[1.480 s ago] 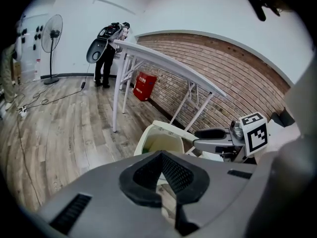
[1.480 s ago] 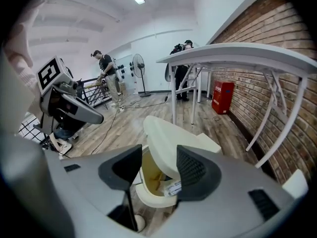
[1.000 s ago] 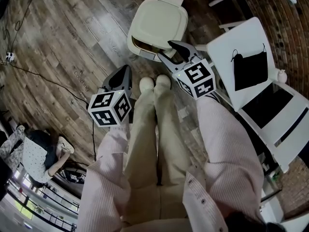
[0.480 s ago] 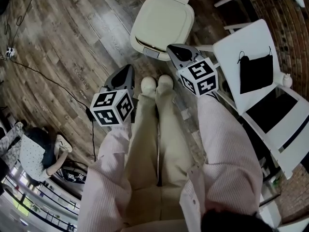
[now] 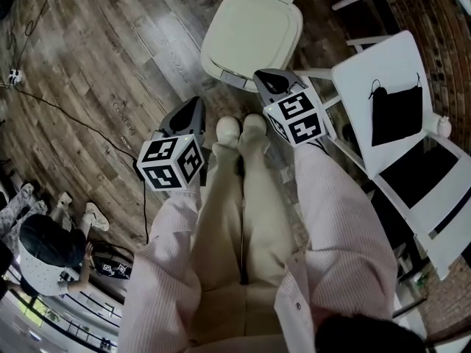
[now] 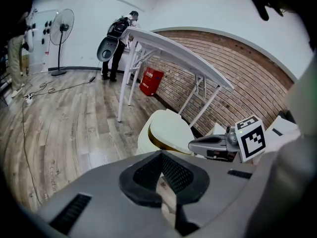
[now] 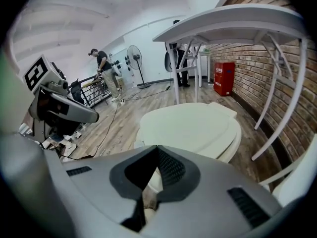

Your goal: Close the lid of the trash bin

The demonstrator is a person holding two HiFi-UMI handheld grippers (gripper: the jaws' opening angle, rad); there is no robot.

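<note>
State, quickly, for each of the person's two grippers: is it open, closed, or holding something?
Left gripper: closed, holding nothing.
Right gripper: closed, holding nothing.

Beyond the jaws of the left gripper [image 6: 161,155], the trash bin [image 6: 143,142] has its lower body hidden behind the gripper's own grey housing. The brown strip [image 6: 157,144] under its lid [image 6: 171,129] may be a gap, but the view is too coarse to say. Right of the jaws of the right gripper [image 5: 263,78] in the head view, the white desk [image 5: 368,57] runs off the picture's edge, and the black thing [image 5: 399,115] on it is too small to tell.
</note>
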